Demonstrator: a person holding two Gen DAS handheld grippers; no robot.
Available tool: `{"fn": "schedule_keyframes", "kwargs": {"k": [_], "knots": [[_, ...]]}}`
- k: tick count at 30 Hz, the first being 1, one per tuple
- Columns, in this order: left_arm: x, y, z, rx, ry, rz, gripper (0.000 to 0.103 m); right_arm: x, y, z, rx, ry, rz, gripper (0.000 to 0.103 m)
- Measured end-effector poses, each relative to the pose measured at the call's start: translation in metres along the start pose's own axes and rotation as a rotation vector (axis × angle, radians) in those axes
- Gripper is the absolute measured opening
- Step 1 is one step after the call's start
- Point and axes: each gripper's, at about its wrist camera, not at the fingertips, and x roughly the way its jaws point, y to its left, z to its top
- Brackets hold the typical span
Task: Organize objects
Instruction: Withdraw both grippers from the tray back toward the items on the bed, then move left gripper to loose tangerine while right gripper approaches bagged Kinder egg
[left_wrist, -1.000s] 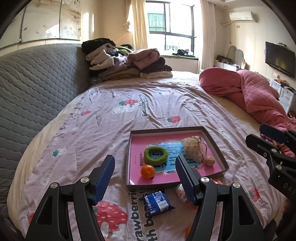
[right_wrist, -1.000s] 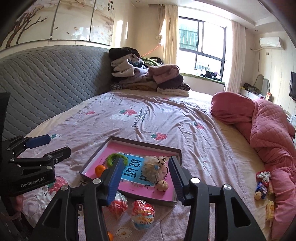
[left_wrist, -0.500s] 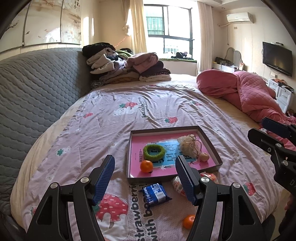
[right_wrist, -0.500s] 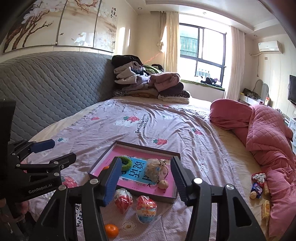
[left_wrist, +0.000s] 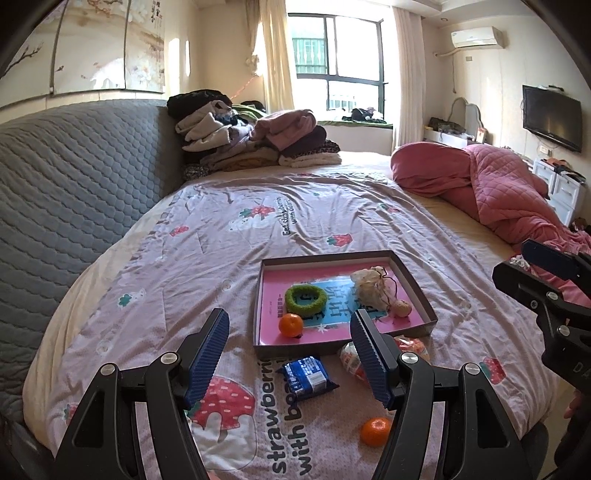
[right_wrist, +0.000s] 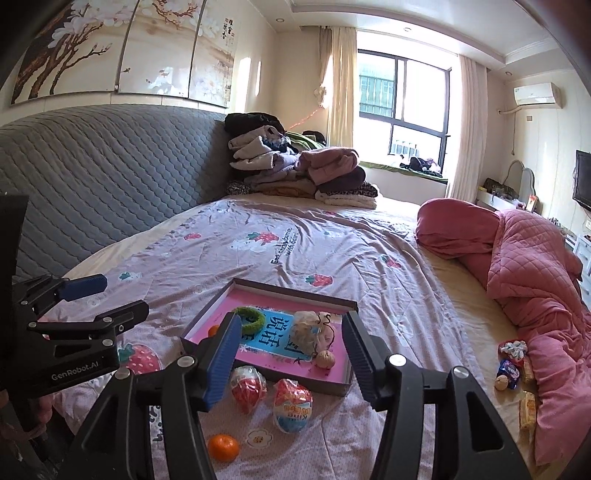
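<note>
Left tongs (left_wrist: 290, 349): spread, empty, hovering short of tray (left_wrist: 413, 286).
Right tongs (right_wrist: 290, 349): spread, empty, likewise.
Tray: already collecting green ring (left_wrist: 307, 300), orange (left_wrist: 291, 325), pouch (left_wrist: 371, 290).
Strays: biscuit packet (left_wrist: 309, 376), second orange (left_wrist: 376, 431) just outside tray's near edge, awaiting pickup.

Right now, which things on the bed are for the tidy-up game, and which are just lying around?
For the job:
- tray, holding a green ring, an orange, a net pouch
- blue snack packet
- loose orange
- two wrapped eggs
- both claws, empty

Just lying about:
- clothes pile
- pink quilt
- TV
</note>
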Motion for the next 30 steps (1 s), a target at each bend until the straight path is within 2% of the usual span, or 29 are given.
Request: {"fn": "schedule_keyframes", "kwargs": {"k": [9,30], "knots": [[-0.006,-0.010,-0.014,-0.002,0.007,0.000,0.073,0.000,0.004,-0.014,-0.002,0.027,0.009,0.056],[0.010,-0.019,-0.044,-0.016,0.061,-0.026,0.075,0.012,0.006,-0.041,0.010,0.087,0.007,0.057]]}}
